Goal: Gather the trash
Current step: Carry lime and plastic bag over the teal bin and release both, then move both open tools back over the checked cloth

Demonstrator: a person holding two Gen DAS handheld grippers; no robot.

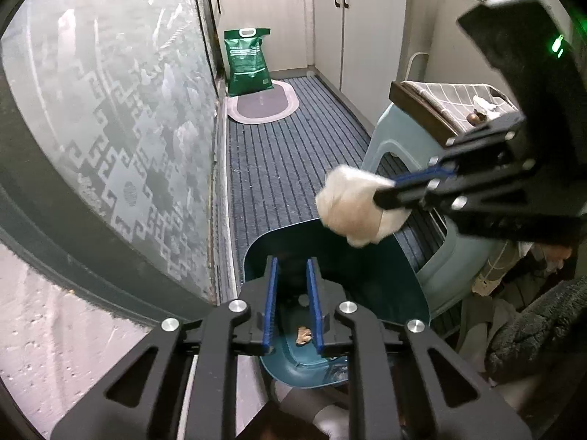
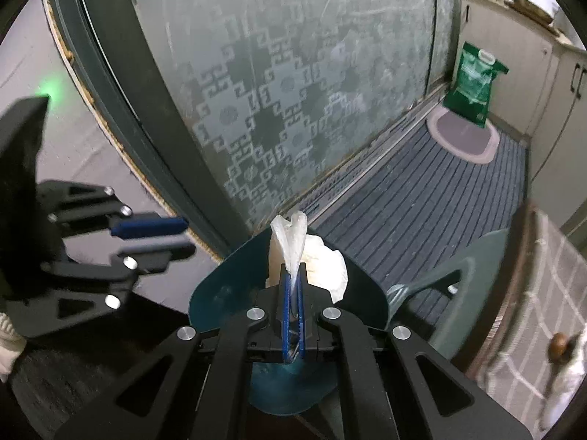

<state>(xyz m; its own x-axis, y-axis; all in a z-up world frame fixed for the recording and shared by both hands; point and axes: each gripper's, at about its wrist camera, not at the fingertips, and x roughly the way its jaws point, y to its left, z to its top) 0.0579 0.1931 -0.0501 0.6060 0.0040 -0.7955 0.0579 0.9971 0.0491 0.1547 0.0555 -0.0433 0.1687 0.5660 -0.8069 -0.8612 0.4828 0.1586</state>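
Note:
A teal trash bin stands on the striped floor mat below both grippers; it also shows in the right wrist view. My right gripper is shut on a crumpled white tissue wad and holds it just above the bin's rim; in the left wrist view the wad hangs over the bin's far right edge. My left gripper is open and empty over the bin's mouth. A small brown scrap lies inside the bin.
A frosted patterned glass door runs along the left. A light blue plastic stool with a grey checked cloth stands right of the bin. A green bag and an oval mat lie farther back by white cabinets.

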